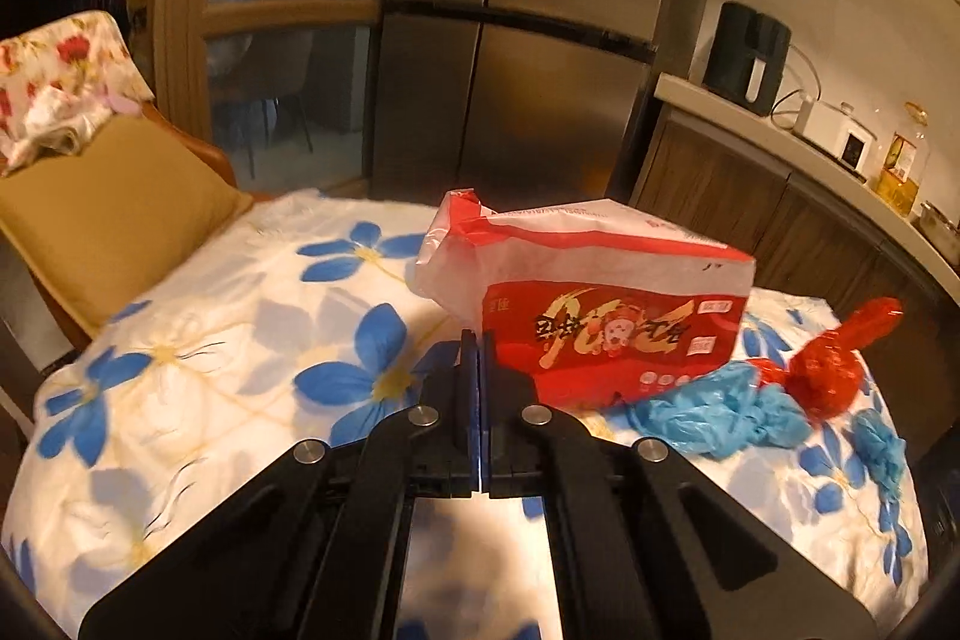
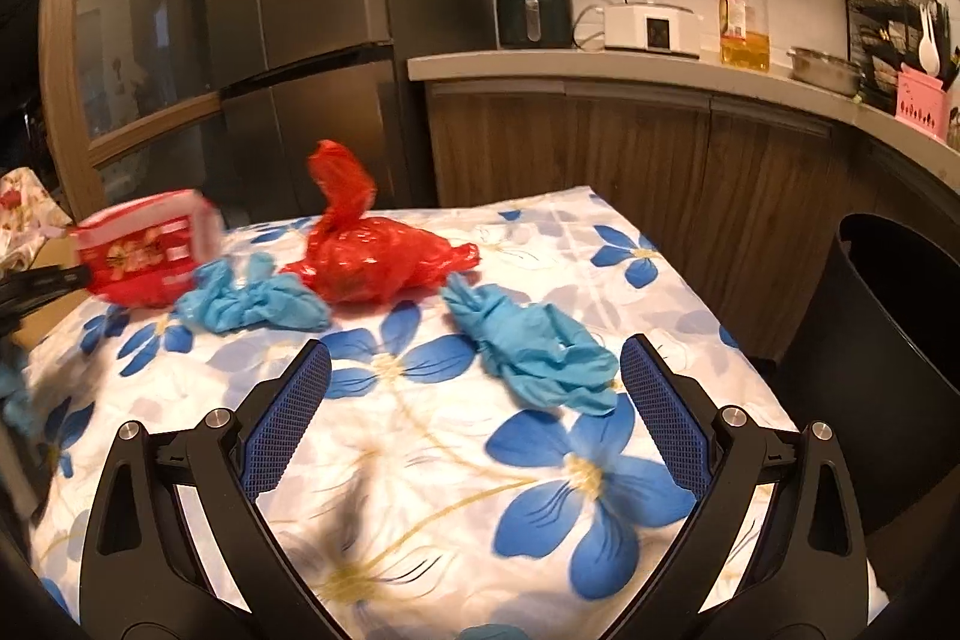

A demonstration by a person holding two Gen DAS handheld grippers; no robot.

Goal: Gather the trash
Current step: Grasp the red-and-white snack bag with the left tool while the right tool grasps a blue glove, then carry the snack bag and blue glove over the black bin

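A red and white tissue pack hangs tilted over the flowered tablecloth. My left gripper is shut on the thin wrapper at the pack's lower left corner. In the right wrist view the pack is blurred at the far left, with the left gripper against it. A knotted red plastic bag lies mid-table. One crumpled blue glove sits between pack and bag. Another blue glove lies just ahead of my right gripper, which is open and holds nothing.
A black bin stands off the table's right edge. Behind the table are a steel fridge and a counter with appliances and an oil bottle. A chair with a tan cushion is at the left.
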